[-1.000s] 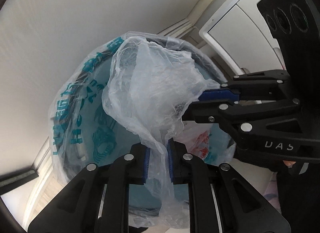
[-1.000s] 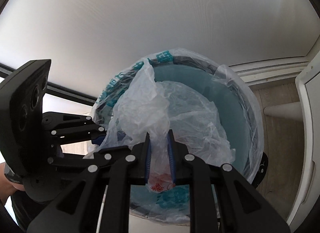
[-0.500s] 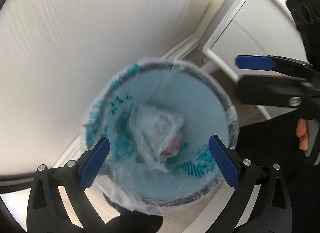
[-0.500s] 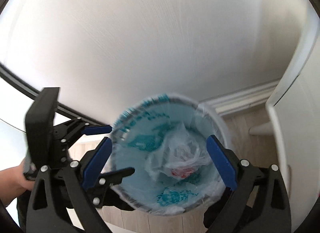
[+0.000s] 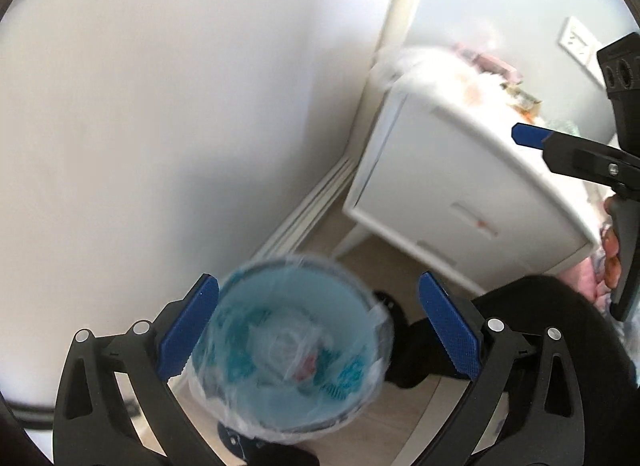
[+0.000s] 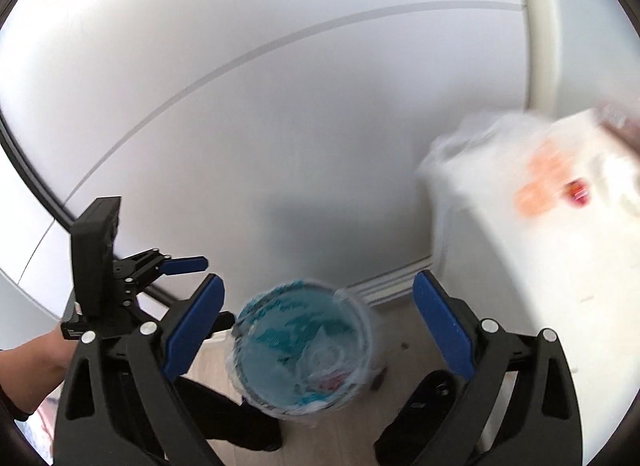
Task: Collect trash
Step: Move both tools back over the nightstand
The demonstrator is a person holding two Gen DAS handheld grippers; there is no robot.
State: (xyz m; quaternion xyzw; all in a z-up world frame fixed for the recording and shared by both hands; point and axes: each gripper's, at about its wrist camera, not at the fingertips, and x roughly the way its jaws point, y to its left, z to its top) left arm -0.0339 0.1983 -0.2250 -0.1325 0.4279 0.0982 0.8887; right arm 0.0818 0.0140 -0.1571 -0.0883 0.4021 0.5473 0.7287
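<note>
**Hovering over bin, both tools spread, nothing held**

Counting: two grippers, one bin, one crumpled bag, one cabinet.

Left gripper (image 5: 318, 326): blue pads wide apart, jaws have just been opening, nothing between them. Right gripper (image 6: 318, 324): same, spread wide, empty.

Bin (image 5: 260, 278) stands on the wood floor near the wall's skirting, lined with a teal-printed liner. Bag (image 5: 290, 350), clear plastic with a red patch, lies crumpled at the bin's bottom, apart from both tools.

Left view only: cabinet (image 5: 460, 185) front with its leg, blurred clutter on top, a wall plate, fingers on the right tool's handle. Right view only: person's left forearm (image 6: 36, 358) behind the left tool, dark shoes by the bin.
</note>
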